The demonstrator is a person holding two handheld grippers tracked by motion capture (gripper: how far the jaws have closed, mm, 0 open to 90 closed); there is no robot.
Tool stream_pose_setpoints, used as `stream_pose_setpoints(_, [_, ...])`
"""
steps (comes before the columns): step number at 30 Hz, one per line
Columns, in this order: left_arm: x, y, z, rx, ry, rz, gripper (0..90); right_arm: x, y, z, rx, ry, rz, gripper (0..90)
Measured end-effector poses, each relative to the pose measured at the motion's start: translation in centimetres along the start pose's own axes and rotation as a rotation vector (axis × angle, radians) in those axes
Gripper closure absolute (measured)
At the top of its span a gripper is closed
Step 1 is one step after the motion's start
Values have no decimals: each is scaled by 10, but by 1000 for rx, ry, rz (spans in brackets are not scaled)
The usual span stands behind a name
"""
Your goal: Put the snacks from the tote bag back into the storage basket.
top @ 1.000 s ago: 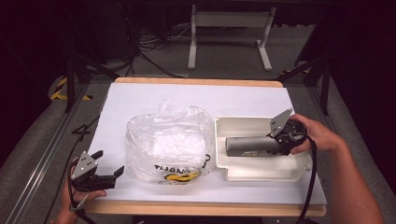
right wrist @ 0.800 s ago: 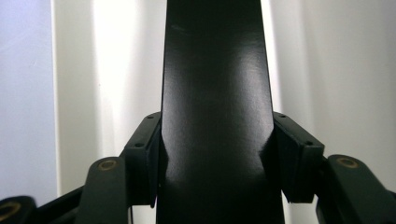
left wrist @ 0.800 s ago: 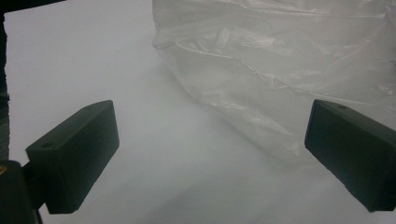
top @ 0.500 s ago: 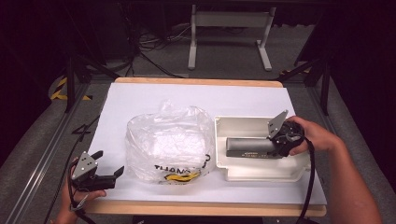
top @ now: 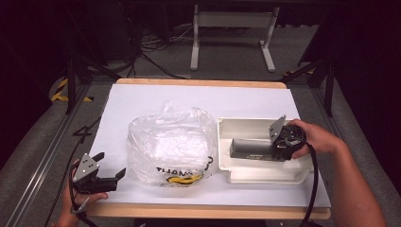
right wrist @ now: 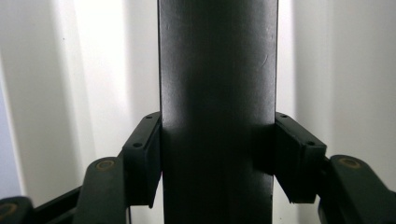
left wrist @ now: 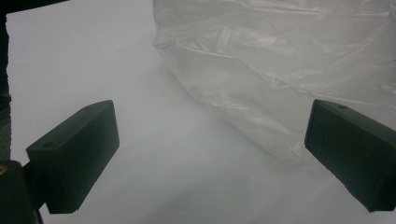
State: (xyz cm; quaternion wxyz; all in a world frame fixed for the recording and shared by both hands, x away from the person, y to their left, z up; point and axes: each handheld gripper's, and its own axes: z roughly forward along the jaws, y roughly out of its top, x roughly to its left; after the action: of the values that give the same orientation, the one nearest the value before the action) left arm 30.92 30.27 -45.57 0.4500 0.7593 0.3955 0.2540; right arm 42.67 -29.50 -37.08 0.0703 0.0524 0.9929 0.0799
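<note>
White tray (top: 265,175) keeps right tool's (top: 276,147) dark box (top: 250,147), barely shifted.

Crinkled clear plastic bag (top: 170,144); matt black box (top: 250,149).

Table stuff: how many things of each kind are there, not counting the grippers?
Bag: 1
Tray: 1
Black box: 1
Total: 3

Bare sheet (top: 142,104) around plastic bag (top: 170,142)
</note>
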Motion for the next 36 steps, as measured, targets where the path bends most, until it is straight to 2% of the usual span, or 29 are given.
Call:
stream_pose_setpoints(2, [0, 0, 0, 1, 0, 0, 39, 0, -1, 0, 3, 3, 11, 401])
stream_pose_setpoints(4, [0, 0, 0, 1, 0, 0, 38, 0, -2, -1, 6, -9, 27, 345])
stream_pose_setpoints(15, [0, 0, 1, 9, -7, 5, 39, 2, -23, -4, 50, -46, 70, 369])
stream_pose_setpoints(22, [0, 0, 0, 4, -3, 0, 39, 4, -25, -4, 48, -61, 83, 365])
stream_pose_setpoints(24, [-1, 1, -1, 0, -3, -2, 39, 5, -24, -5, 55, -80, 83, 355])
stream_pose_setpoints(27, [-1, 1, -1, -4, -3, -1, 39, 6, -24, -6, 49, -93, 82, 355])
stream_pose_setpoints(30, [-1, 2, 0, -5, -4, -2, 39, 7, -26, -7, 17, -100, 102, 355])
stream_pose_setpoints(32, [0, 3, 3, -4, -9, -5, 39, 8, -27, -7, 5, -96, 107, 354])
stream_pose_setpoints(36, [4, 7, 10, -5, -20, -5, 39, 10, -29, -7, -7, -117, 132, 323])
